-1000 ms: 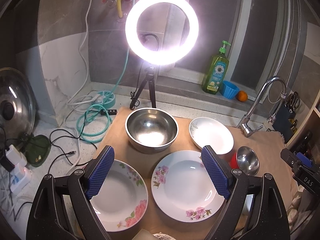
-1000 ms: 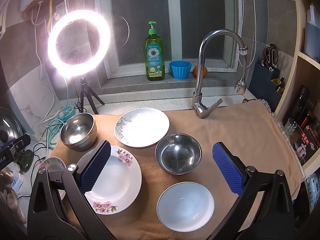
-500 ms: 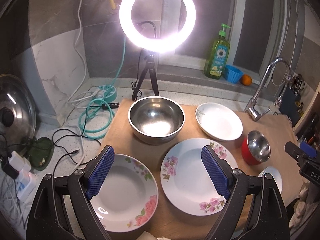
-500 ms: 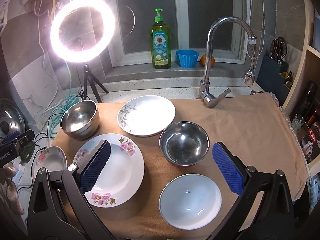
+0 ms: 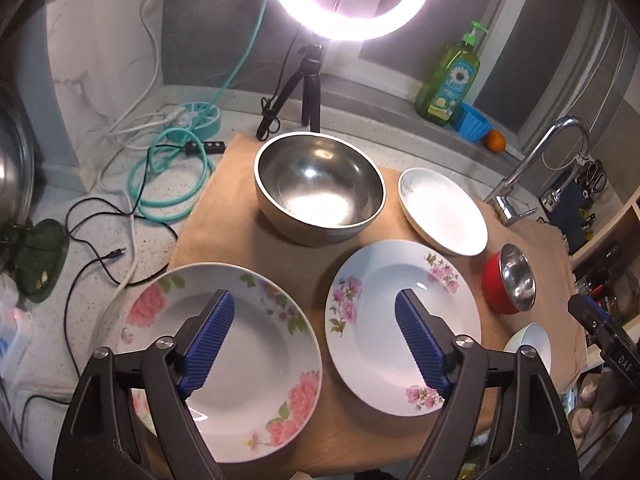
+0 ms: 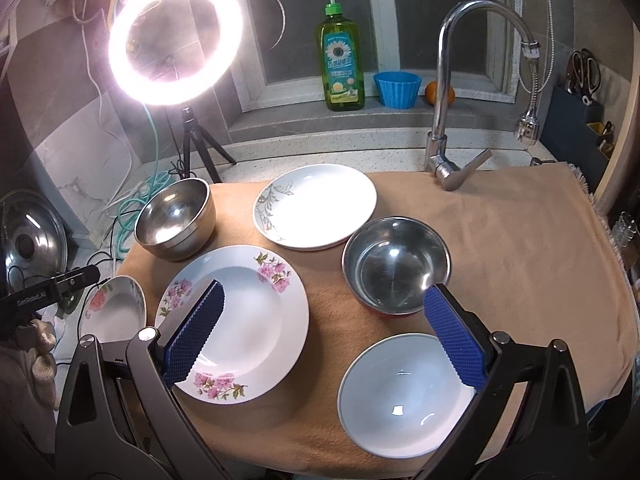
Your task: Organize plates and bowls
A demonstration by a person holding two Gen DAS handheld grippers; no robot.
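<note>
Two flowered plates (image 5: 224, 344) (image 5: 400, 324) lie side by side on the cloth-covered bench (image 6: 520, 240); the left gripper (image 5: 316, 340), jaws apart and just narrowing, hangs empty above them; the right gripper (image 6: 320, 328) gapes over a white bowl (image 6: 404, 392).

— Anything legible at the sink? 
— In the left wrist view, the black body of the right gripper (image 5: 612, 344) at the frame's right edge carries the white letters "DAS". 
— And the other camera? 
— There the left gripper (image 6: 48, 292) bears white lettering too blurred to read with certainty. The green soap bottle (image 6: 342, 60) on the windowsill has a blue label with a sunflower; its print is too small to make out.
</note>
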